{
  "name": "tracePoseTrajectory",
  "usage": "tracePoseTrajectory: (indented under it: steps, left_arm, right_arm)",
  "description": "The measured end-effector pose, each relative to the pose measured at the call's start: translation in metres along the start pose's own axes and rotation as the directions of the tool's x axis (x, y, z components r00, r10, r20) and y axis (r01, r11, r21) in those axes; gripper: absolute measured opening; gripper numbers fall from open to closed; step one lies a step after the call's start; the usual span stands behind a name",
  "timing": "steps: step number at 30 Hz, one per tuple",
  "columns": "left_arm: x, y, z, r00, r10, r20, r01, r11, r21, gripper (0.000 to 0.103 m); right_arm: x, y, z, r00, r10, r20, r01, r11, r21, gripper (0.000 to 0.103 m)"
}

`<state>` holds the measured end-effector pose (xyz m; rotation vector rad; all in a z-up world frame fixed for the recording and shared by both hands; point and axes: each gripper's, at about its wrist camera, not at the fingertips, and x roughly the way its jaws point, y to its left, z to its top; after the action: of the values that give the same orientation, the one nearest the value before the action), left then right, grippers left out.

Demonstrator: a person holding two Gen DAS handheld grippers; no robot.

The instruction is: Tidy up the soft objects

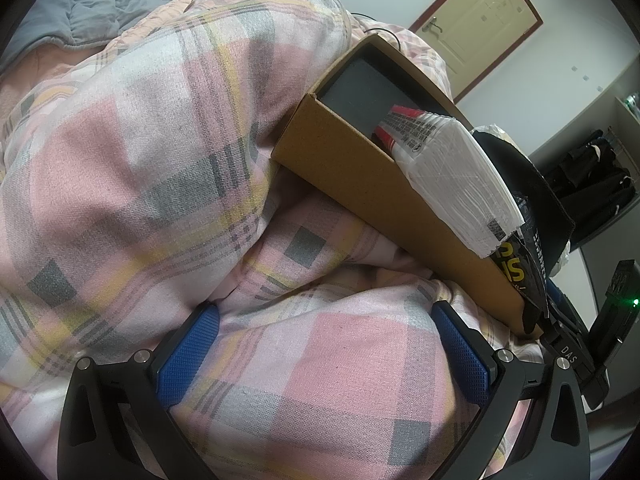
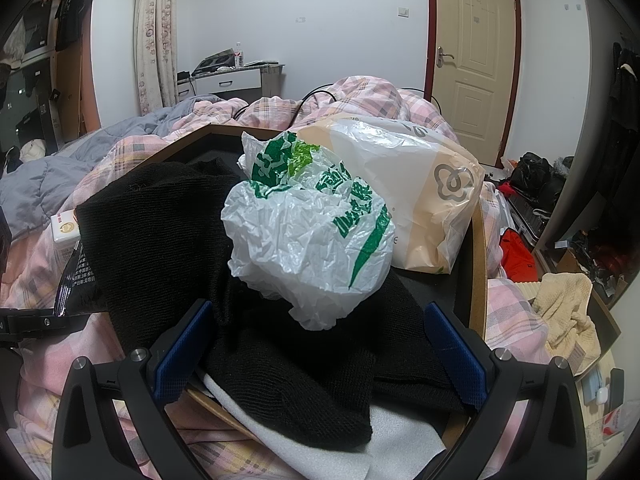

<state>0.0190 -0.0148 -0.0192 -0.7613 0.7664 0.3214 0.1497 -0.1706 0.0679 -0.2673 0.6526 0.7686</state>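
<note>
In the left wrist view my left gripper (image 1: 326, 344) is open, its blue pads (image 1: 188, 356) pressed into the pink plaid quilt (image 1: 140, 140), with a bulge of quilt between them. To the right is a cardboard box (image 1: 360, 176) holding a white packet (image 1: 452, 176) and a black snack bag (image 1: 528, 256). In the right wrist view my right gripper (image 2: 316, 344) is open just above a black knitted cloth (image 2: 160, 232) draped over the box rim (image 2: 478, 272). A crumpled white bag with green print (image 2: 308, 232) lies on the cloth, and a beige and white bag (image 2: 424, 192) sits behind it.
A grey duvet (image 2: 52, 176) lies at the bed's far left. A white foam sheet (image 2: 396, 432) pokes out under the black cloth. A cream towel (image 2: 568, 312) hangs at the right, with clutter on the floor (image 2: 536, 184) beyond. A shut door (image 2: 472, 52) is behind the bed.
</note>
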Motion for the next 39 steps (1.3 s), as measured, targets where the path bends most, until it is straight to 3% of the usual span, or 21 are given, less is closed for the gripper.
tracePoseTrajectory:
  steps: [39]
  left_arm:
    - [-0.0001, 0.0004, 0.0, 1.0, 0.0, 0.0, 0.0, 1.0, 0.0, 0.103]
  right_arm:
    - [0.0, 0.0001, 0.0, 1.0, 0.0, 0.0, 0.0, 1.0, 0.0, 0.102]
